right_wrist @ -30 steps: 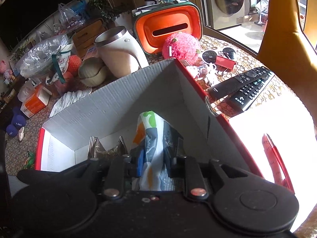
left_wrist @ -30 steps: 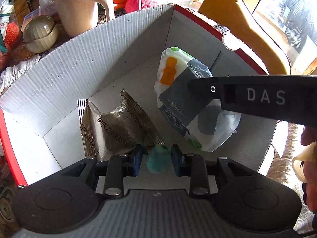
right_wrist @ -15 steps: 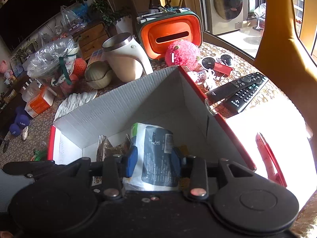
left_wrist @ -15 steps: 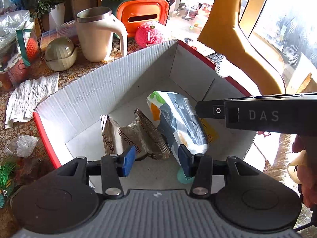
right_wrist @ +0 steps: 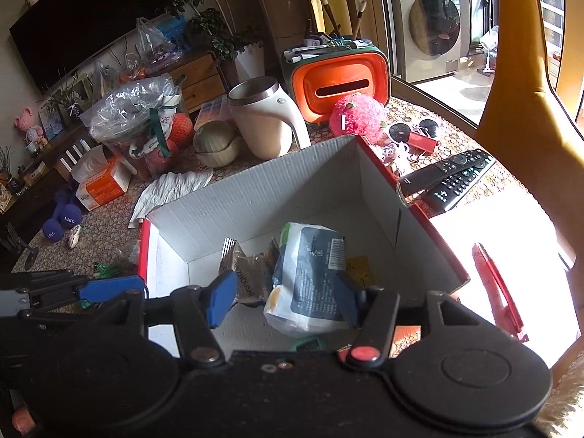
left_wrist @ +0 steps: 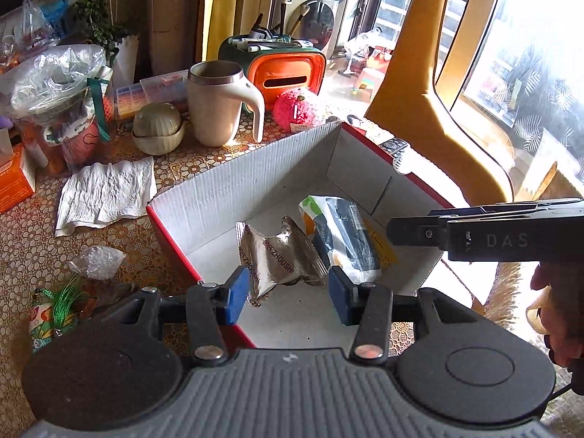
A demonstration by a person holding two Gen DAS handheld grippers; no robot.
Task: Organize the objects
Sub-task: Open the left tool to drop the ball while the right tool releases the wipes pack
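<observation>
Hovering spread and empty, two blue-padded tools, left tool (left_wrist: 288, 297) and right tool (right_wrist: 288, 297) whose jaws just widened, overlook one red-edged white cardboard box (left_wrist: 255, 189) holding two packets: one silver foil snack packet (left_wrist: 277, 259), one white-and-grey tissue pack (left_wrist: 346, 237); beyond stands one cream mug (left_wrist: 219, 106).

box (left_wrist: 226, 197): snack packet (left_wrist: 277, 259) left, tissue pack (left_wrist: 346, 237) right, touching | mug (left_wrist: 219, 106) behind box

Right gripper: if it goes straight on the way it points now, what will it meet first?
Most likely the tissue pack lying in the box. It sits between the open fingers of the right gripper, which have just been opening. Depth is hard to judge.
</observation>
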